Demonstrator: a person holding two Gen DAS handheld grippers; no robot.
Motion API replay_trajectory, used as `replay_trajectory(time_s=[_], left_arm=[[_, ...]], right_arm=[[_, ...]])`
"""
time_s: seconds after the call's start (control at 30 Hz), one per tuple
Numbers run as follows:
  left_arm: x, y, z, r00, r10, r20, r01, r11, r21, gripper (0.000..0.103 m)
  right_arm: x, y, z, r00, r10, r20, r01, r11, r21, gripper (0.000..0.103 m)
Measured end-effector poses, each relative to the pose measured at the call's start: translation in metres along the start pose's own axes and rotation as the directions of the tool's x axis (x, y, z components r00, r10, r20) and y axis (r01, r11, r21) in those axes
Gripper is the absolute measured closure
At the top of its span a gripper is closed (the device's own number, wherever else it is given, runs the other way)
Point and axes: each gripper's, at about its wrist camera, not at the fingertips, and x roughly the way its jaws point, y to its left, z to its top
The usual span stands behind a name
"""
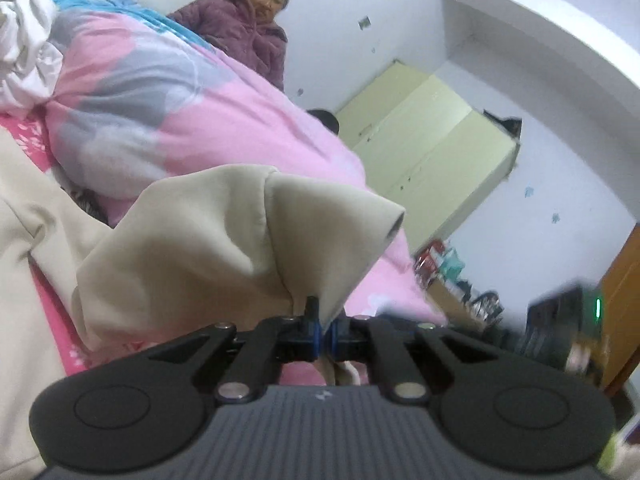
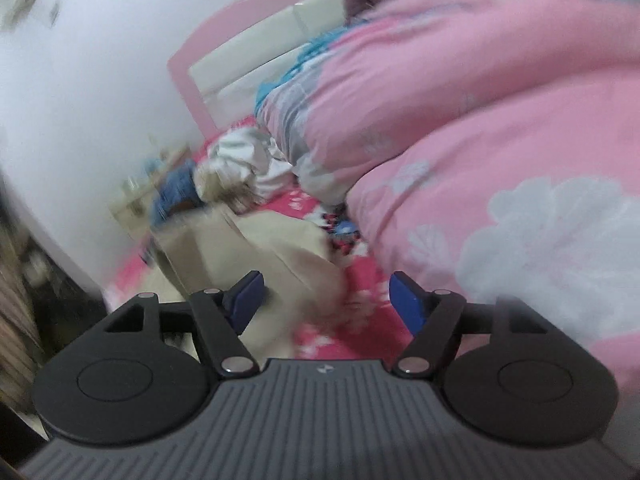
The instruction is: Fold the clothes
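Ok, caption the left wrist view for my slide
Left gripper shut on a beige garment, lifting it over the pink bed.

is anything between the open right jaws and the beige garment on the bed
Nothing visible is. The right gripper has its jaws open and empty, with the beige garment lying directly ahead on the bed sheet. The pink quilt sits off to the right, not across the path.

Cream garment (image 1: 208, 232), bunched, lifted
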Motion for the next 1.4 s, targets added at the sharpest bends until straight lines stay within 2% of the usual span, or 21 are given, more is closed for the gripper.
replay_trajectory(time_s=[0.07,0.17,0.23,0.3,0.4,0.43,0.5,0.6,0.67,0.7,0.73,0.83,0.9,0.97,1.0,1.03,1.07,1.13,1.17,1.27,1.4], left_arm=[[-0.008,-0.002,0.006,1.000,0.008,0.004,-0.008,1.000,-0.028,0.098],[-0.020,-0.003,0.014,0.999,0.030,0.011,-0.030,0.998,-0.059,0.098],[-0.026,-0.004,0.019,0.999,0.041,0.024,-0.039,0.997,-0.068,0.098],[-0.033,-0.008,0.022,0.998,0.044,0.048,-0.041,0.997,-0.061,0.097],[-0.040,-0.009,0.030,0.997,0.044,0.069,-0.041,0.998,-0.053,0.097],[-0.043,-0.010,0.031,0.996,0.041,0.073,-0.037,0.998,-0.053,0.097],[-0.047,-0.010,0.034,0.996,0.027,0.081,-0.022,0.998,-0.058,0.097],[-0.050,-0.008,0.037,0.995,-0.005,0.100,0.012,0.998,-0.067,0.095],[-0.049,-0.004,0.038,0.994,-0.019,0.110,0.027,0.997,-0.072,0.083],[-0.048,-0.001,0.039,0.994,-0.030,0.109,0.038,0.996,-0.075,0.081],[-0.046,0.003,0.039,0.992,-0.049,0.113,0.059,0.995,-0.081,0.081],[-0.047,0.016,0.041,0.984,-0.112,0.138,0.126,0.986,-0.105,0.066],[-0.047,0.026,0.040,0.985,-0.105,0.139,0.120,0.988,-0.098,0.061],[-0.044,0.040,0.037,0.993,-0.047,0.108,0.059,0.993,-0.105,0.061],[-0.041,0.049,0.035,0.996,0.000,0.085,0.010,0.993,-0.116,0.061],[-0.037,0.060,0.032,0.997,0.050,0.056,-0.042,0.991,-0.127,0.061],[-0.030,0.072,0.030,0.994,0.106,0.018,-0.102,0.985,-0.138,0.061],[-0.021,0.091,0.025,0.980,0.199,-0.027,-0.201,0.970,-0.139,0.062],[-0.017,0.098,0.023,0.967,0.252,-0.048,-0.256,0.958,-0.132,0.062],[-0.012,0.111,0.020,0.943,0.323,-0.085,-0.332,0.933,-0.139,0.063],[-0.016,0.111,0.023,0.934,0.341,-0.109,-0.354,0.925,-0.138,0.063]], right_arm=[[-0.004,0.017,-0.009,0.999,-0.047,0.013,0.049,0.983,-0.177,0.034],[-0.005,0.056,-0.025,0.998,-0.041,0.038,0.054,0.882,-0.467,0.032],[-0.002,0.080,-0.040,0.996,-0.032,0.085,0.078,0.775,-0.627,0.020],[0.003,0.102,-0.055,0.989,-0.024,0.146,0.128,0.639,-0.758,0.020],[0.027,0.120,-0.075,0.961,-0.063,0.270,0.271,0.412,-0.870,0.020],[0.034,0.122,-0.078,0.952,-0.062,0.299,0.300,0.366,-0.881,0.021],[0.046,0.127,-0.078,0.931,-0.053,0.362,0.359,0.314,-0.879,0.020],[0.051,0.134,-0.073,0.934,0.007,0.357,0.336,0.320,-0.886,0.024],[0.056,0.139,-0.064,0.940,0.030,0.339,0.308,0.351,-0.884,0.051],[0.055,0.138,-0.059,0.942,0.034,0.333,0.297,0.374,-0.879,0.074],[0.052,0.131,-0.044,0.948,0.029,0.316,0.268,0.464,-0.844,0.090],[0.043,0.101,-0.001,0.960,0.009,0.279,0.189,0.715,-0.673,0.094],[0.035,0.058,0.031,0.962,-0.042,0.271,0.159,0.891,-0.426,0.094],[0.028,0.007,0.053,0.964,-0.085,0.253,0.119,0.986,-0.120,0.094],[0.025,-0.024,0.058,0.965,-0.103,0.241,0.093,0.994,0.049,0.094],[0.022,-0.054,0.064,0.967,-0.118,0.226,0.068,0.974,0.217,0.094],[0.019,-0.084,0.069,0.969,-0.130,0.208,0.042,0.924,0.379,0.094],[0.020,-0.127,0.062,0.979,-0.094,0.179,-0.031,0.806,0.592,0.094],[0.021,-0.135,0.060,0.980,-0.070,0.186,-0.063,0.778,0.626,0.095],[0.018,-0.127,0.069,0.979,-0.067,0.192,-0.060,0.808,0.586,0.090],[0.020,-0.127,0.083,0.985,-0.046,0.167,-0.055,0.829,0.557,0.083]])
